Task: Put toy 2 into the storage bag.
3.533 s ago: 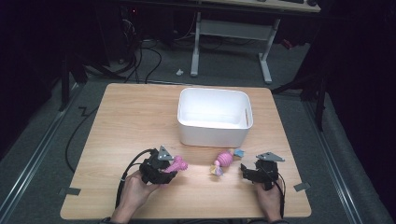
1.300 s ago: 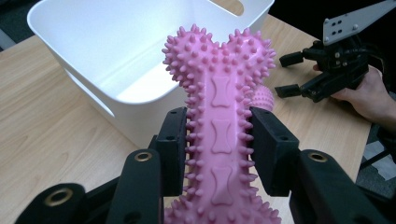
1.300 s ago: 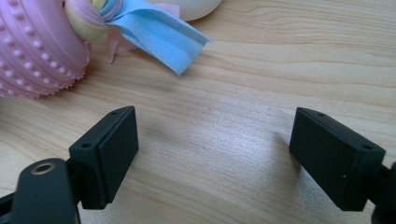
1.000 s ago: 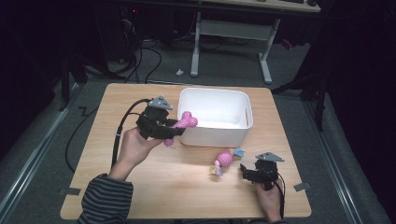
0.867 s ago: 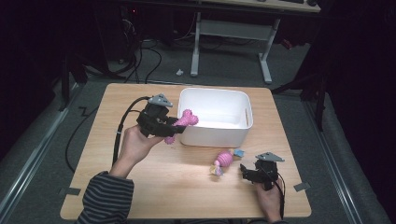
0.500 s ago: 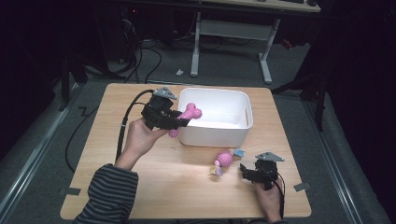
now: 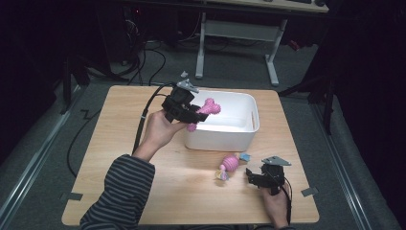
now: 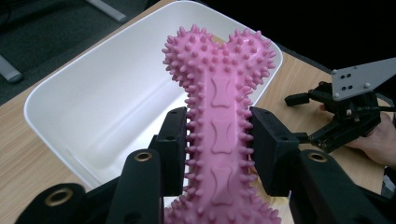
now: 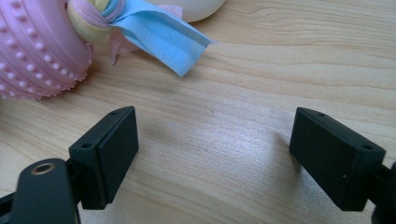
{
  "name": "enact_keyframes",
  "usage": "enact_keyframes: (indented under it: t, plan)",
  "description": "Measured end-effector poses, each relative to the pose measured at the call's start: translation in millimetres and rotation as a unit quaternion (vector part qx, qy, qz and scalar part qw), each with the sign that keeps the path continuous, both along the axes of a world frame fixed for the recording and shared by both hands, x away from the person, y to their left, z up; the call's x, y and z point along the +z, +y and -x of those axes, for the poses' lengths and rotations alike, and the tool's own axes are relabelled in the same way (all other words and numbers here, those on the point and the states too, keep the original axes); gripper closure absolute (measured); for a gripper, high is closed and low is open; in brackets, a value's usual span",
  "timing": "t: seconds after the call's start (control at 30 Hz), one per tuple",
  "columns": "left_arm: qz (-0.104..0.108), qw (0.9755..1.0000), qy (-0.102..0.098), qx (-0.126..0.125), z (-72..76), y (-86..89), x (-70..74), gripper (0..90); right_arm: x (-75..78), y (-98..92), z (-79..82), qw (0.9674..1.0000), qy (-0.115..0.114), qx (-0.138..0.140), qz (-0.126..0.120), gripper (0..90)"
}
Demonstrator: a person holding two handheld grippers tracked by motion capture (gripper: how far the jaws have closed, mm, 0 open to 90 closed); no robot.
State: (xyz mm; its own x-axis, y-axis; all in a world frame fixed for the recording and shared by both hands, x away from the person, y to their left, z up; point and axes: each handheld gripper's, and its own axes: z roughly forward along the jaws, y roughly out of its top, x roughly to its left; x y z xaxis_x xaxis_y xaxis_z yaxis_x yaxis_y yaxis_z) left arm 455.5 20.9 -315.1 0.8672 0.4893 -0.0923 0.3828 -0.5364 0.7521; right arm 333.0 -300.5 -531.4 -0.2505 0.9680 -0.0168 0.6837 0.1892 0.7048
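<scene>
Left gripper view has the pink spiky bone [image 8: 219, 121] pinched at its shaft between my left gripper [image 8: 218, 151] pads, its knobbed end out over the white bin [image 8: 88, 102]. High view puts my left gripper [image 7: 191, 112] at the bin's left rim. My right gripper [image 9: 212, 154] rests on the table [image 9: 261, 70], jaws spread wide, holding nothing, near the pink ribbed toy [image 9: 37, 51] with its blue ribbon [image 9: 161, 35].

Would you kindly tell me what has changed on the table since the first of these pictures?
The left tongs, clamped on the pink spiky bone toy, have carried it from the table's near edge up and forward to the white bin, where its far end now hangs over the rim. The right tongs stayed open near the front edge, and the pink ribbed toy with its cloth strips has not moved.
</scene>
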Motion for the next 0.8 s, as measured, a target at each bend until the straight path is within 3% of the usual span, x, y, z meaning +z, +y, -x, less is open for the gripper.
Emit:
enact_keyframes:
  t: [0.2,0.23,0.33,0.53,0.63,0.8]
  plan:
    - [0.001,0.9999,0.007,0.008,-14.9,-15.2,-2.3,59.2,0.1,0.1,0.0,1.0000,0.000,0.001,0.000,15.7]
    - [0.001,0.9995,0.024,0.019,-21.5,-18.4,-1.9,59.2,0.1,0.5,0.4,1.0000,0.000,-0.001,0.000,15.6]
    - [-0.011,0.9991,0.022,0.035,-26.0,-23.6,1.0,59.2,0.0,0.3,0.6,1.0000,0.000,0.000,0.002,15.6]
    - [-0.027,0.9988,0.021,0.035,-34.6,-35.4,-0.3,59.2,-0.1,0.9,0.3,1.0000,0.000,0.001,-0.001,15.6]
    - [-0.026,0.9991,0.020,0.027,-38.0,-40.9,-2.1,59.2,-0.2,1.0,0.4,1.0000,-0.001,0.004,0.000,15.6]
    - [-0.025,0.9990,0.016,0.034,-40.5,-41.8,-7.7,59.2,-0.1,1.2,0.3,1.0000,0.000,0.003,0.000,15.5]
